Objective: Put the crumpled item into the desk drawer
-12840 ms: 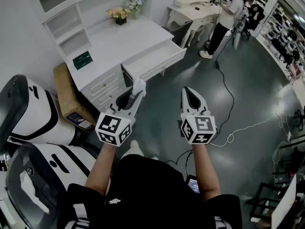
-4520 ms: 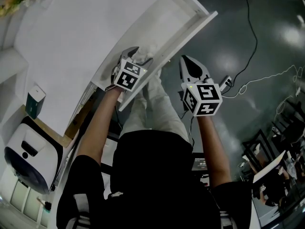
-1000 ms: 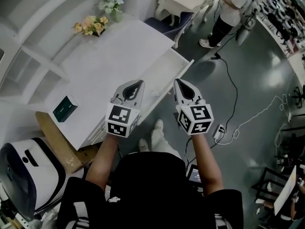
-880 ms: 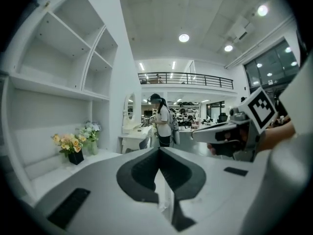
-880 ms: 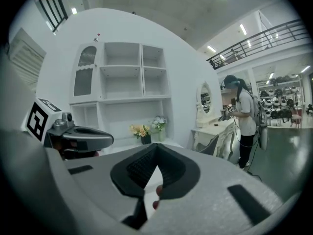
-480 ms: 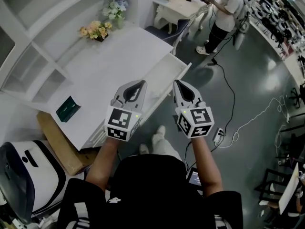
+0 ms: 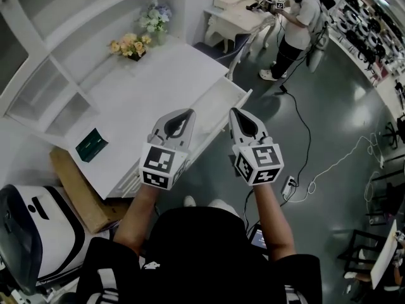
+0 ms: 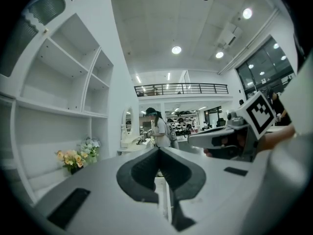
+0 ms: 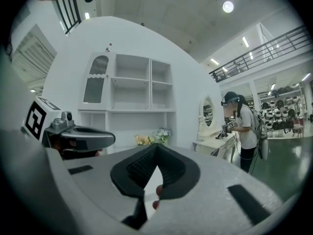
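Yellow-orange flowers (image 7: 130, 45) and pale flowers (image 7: 155, 19) near white shelving (image 7: 57, 75). Dark green box (image 7: 91, 143) well apart. Cardboard box (image 7: 73, 185) on floor (image 7: 342, 106). Cables (image 7: 316, 163) trailing.

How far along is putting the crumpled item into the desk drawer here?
Likely delivered: left gripper and right gripper both have jaws together, nothing between them, so nothing is in hand. The desk drawer stands open; the crumpled item can't be made out inside it. Left, perhaps: closing the drawer.
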Available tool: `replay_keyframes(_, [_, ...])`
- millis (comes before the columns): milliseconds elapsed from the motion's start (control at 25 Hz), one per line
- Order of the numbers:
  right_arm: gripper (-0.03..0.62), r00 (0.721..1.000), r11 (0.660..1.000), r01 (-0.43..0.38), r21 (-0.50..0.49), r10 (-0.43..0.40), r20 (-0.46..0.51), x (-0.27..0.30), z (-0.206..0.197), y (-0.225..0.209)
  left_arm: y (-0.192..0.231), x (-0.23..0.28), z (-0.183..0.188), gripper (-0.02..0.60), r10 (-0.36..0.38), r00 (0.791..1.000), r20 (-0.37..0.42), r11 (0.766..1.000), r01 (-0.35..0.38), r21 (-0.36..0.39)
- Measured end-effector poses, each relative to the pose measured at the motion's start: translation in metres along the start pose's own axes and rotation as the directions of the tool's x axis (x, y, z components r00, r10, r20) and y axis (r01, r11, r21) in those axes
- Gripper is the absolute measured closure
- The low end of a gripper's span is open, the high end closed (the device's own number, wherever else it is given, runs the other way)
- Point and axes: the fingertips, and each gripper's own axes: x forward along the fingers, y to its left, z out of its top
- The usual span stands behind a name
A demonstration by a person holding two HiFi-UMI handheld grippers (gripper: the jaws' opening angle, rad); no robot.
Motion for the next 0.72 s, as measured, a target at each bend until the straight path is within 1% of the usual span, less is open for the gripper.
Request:
replay_keyframes(320, [0.599,1.0,1.0,-0.019,-0.01,0.019,0.013,-0.03,0.016,-0.012,-0.03,-0.004,0.025,0.575,0.019,0.999,0.027,1.0,-0.02,0.004])
replay_keyframes(720, [0.599,0.999,0.999,-0.047,-0.021,0.048,0.023,-0.082,0.025,-0.025,-0.084,-0.018,0.044,0.575,0.05,0.997,0.051,0.999,-0.05,0.005])
